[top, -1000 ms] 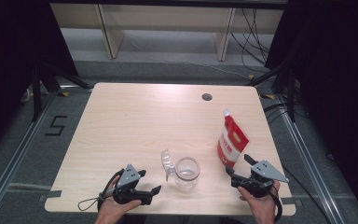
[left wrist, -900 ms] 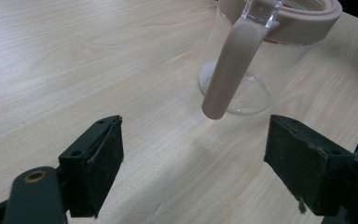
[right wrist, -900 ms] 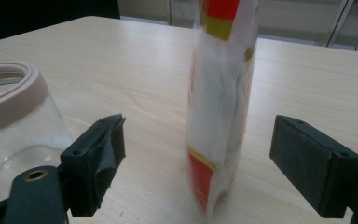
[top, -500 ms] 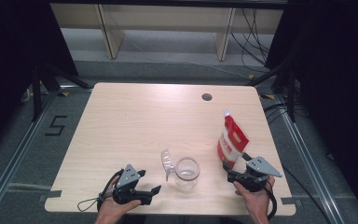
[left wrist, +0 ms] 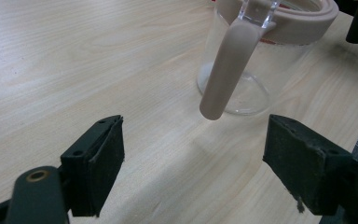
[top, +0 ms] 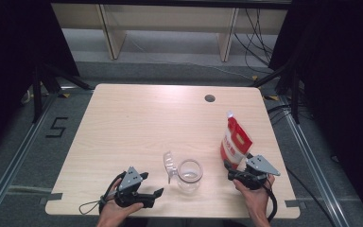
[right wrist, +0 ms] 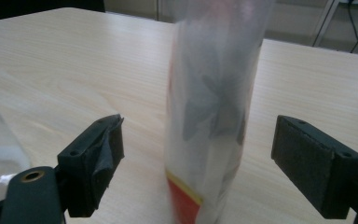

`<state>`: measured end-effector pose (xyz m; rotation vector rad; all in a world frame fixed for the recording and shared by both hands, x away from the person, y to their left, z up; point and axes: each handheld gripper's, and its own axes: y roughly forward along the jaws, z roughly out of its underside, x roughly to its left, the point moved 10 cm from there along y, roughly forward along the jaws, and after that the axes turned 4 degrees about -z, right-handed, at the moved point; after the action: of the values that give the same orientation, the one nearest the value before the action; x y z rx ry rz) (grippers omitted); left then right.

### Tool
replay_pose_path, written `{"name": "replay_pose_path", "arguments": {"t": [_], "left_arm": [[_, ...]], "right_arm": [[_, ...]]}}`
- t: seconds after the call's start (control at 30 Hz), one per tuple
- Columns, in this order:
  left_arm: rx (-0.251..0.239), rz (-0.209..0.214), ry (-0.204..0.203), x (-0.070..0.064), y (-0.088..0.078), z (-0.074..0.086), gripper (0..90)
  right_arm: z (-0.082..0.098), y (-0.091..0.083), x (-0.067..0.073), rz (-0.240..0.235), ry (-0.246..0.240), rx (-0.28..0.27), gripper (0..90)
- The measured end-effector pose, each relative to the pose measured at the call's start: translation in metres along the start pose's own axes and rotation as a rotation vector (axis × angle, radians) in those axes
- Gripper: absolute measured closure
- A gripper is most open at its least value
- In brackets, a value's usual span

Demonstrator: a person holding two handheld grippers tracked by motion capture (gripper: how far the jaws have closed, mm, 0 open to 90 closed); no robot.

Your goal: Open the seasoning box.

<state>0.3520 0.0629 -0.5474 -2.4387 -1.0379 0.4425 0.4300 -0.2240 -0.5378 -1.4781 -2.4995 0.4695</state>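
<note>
Fingers of both grippers are spread wide, holding nothing. From the high view, the left gripper (top: 147,193) rests near the front edge of the light wooden table (top: 137,123), left of a clear glass jar with hinged lid (top: 189,172); the right gripper (top: 231,169) sits at the foot of an upright red-and-white spouted pouch (top: 235,143).

Left gripper view: the jar (left wrist: 256,60) stands just ahead, its pale lid seal hanging toward the fingers (left wrist: 95,163).

Right gripper view: the pouch (right wrist: 212,107) stands between the fingers (right wrist: 93,161), apart from both.
</note>
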Motion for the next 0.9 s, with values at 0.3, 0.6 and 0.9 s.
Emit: {"name": "replay_pose_path", "arguments": {"t": [0.3, 0.6, 0.9], "left_arm": [[-0.001, -0.003, -0.015, -0.001, 0.000, 0.000, 19.7], [0.000, -0.004, -0.024, -0.001, 0.000, 0.000, 19.6], [0.005, -0.021, -0.016, 0.001, -0.001, 0.001, 19.6]], "right_arm": [[-0.002, 0.013, -0.009, 0.036, -0.029, -0.031, 20.1], [-0.005, 0.018, -0.007, 0.017, -0.038, -0.065, 25.5], [-0.004, 0.021, -0.006, 0.017, -0.034, -0.067, 28.1]]}}
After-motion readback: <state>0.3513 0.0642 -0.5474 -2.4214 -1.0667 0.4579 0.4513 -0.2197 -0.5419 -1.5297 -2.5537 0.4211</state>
